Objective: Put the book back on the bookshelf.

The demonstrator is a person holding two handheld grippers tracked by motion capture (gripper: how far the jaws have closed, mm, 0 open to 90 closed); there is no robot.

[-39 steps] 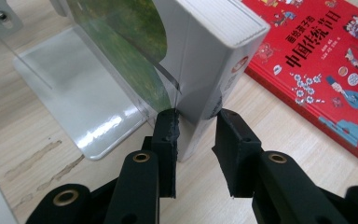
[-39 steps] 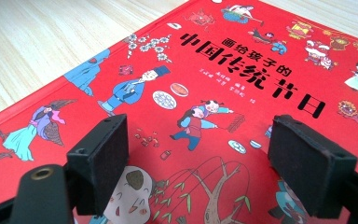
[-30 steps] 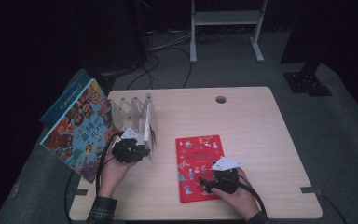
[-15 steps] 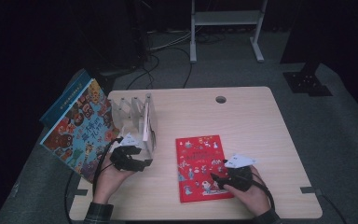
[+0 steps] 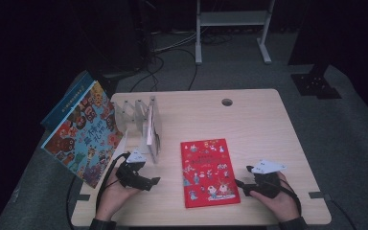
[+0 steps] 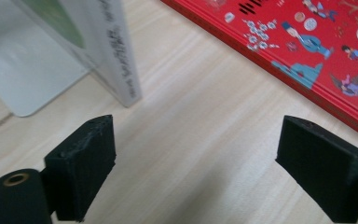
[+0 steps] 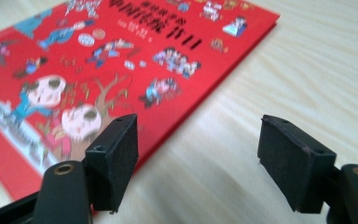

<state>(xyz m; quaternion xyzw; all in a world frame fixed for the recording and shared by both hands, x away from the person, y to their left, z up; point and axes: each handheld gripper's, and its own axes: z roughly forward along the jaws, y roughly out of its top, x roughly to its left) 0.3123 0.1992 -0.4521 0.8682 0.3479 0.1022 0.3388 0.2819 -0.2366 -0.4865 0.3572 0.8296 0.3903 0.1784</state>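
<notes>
A red picture book (image 5: 208,170) lies flat on the wooden table (image 5: 249,124). My left gripper (image 5: 152,182) rests left of it, near a white book (image 5: 151,129) standing in a clear rack (image 5: 127,112). In the left gripper view my left gripper (image 6: 193,154) is open over bare wood; its jaws have just been opening, with nothing between them, the white book's spine (image 6: 116,56) ahead. My right gripper (image 5: 243,187) sits at the red book's right edge. Its jaws (image 7: 198,149) have just closed a little and stand open, beside the red cover (image 7: 98,70).
A large colourful book (image 5: 84,136) leans off the table's left side against the rack. A round cable hole (image 5: 227,102) is at the table's far edge. A white metal stand (image 5: 232,19) is on the floor beyond.
My left gripper has pulled back from the white book toward the near edge and its jaws have spread. My right gripper has slid right, from over the red book to its right edge.
</notes>
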